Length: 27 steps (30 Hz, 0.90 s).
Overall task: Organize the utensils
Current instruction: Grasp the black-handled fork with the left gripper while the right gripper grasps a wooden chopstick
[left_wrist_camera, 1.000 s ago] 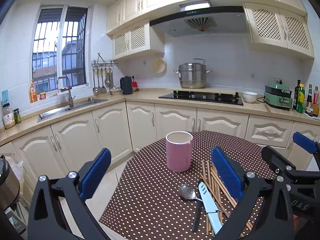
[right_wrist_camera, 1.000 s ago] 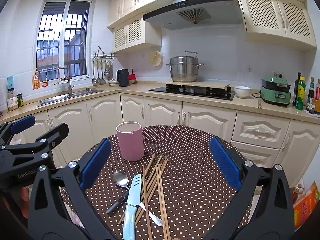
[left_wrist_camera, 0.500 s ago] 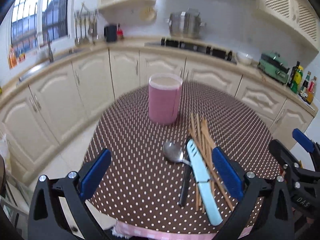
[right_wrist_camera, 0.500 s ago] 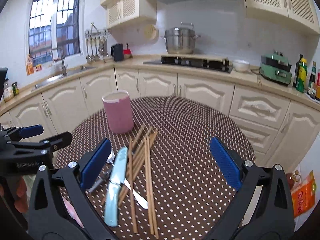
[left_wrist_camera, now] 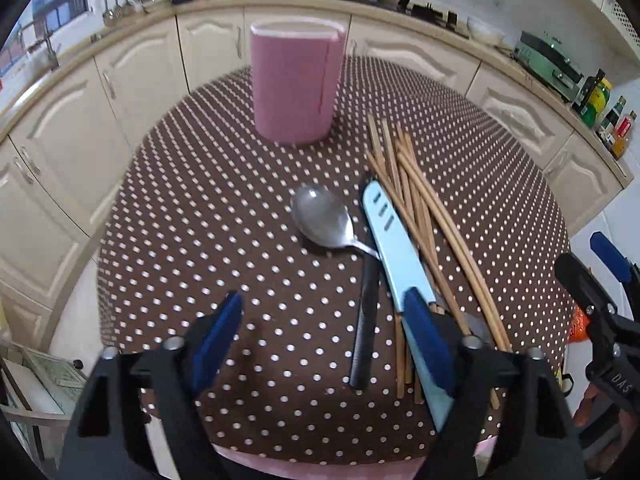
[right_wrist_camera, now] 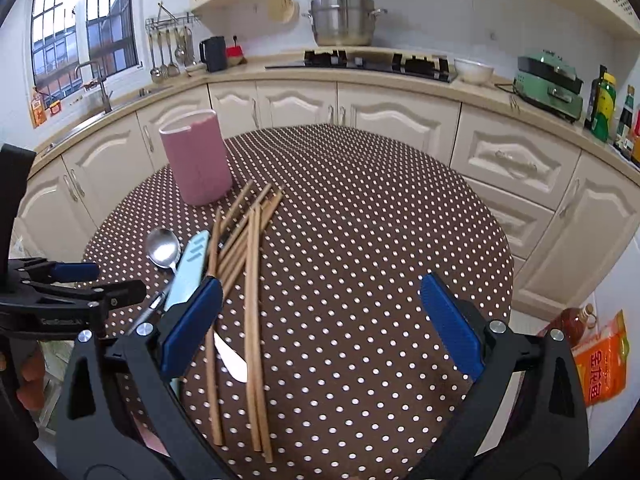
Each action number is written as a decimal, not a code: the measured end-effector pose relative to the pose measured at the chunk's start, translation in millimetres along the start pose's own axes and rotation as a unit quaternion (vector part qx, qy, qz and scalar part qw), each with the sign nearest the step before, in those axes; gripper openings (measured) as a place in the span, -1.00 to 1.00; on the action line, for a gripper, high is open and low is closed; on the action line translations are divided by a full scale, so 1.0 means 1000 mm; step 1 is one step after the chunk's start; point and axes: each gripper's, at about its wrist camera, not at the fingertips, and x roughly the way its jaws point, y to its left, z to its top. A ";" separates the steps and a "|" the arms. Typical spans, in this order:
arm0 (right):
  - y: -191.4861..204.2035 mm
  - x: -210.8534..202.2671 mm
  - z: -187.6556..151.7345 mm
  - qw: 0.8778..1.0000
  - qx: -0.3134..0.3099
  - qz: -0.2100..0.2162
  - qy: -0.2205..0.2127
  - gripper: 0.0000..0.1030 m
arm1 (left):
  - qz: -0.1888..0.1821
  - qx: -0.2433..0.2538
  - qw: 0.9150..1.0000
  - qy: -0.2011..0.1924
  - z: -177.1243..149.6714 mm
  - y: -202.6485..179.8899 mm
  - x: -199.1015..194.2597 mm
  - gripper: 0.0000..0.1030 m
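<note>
Both grippers' jaws gape above spoon, knife, chopsticks.

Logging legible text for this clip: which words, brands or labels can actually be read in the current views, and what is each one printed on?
"DAS": right hand-held gripper, body, seen from the left wrist.
"GenRobot.AI", faint: left hand-held gripper, body.
Yellow Chinese characters: orange bag on the floor.
Counter bottles: labels too small to read.

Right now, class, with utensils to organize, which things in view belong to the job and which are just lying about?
Belong to the job:
pink holder
spoon
blue knife
chopsticks

Just lying about:
steel pot
black kettle
white bowl
green appliance
</note>
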 end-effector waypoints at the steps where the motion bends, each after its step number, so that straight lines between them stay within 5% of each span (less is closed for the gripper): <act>1: -0.002 0.002 -0.001 1.000 0.001 -0.002 0.003 0.88 | -0.005 0.000 1.000 0.004 0.001 0.000 0.003 0.44; 11: -0.007 0.019 -0.002 1.000 0.004 0.002 0.030 0.88 | -0.006 0.022 0.999 0.031 0.010 -0.009 0.032 0.10; 17: -0.004 0.031 0.002 0.999 -0.013 0.009 0.052 0.88 | -0.006 0.024 0.999 0.023 0.018 -0.013 0.036 -0.65; 22: 0.002 0.051 0.007 0.996 -0.043 0.009 0.084 0.88 | -0.007 0.001 1.000 0.009 0.003 0.006 0.020 -0.80; 27: 0.008 0.069 0.015 0.990 -0.042 0.054 0.120 0.76 | 0.002 -0.026 1.000 0.008 -0.013 0.031 0.006 -0.80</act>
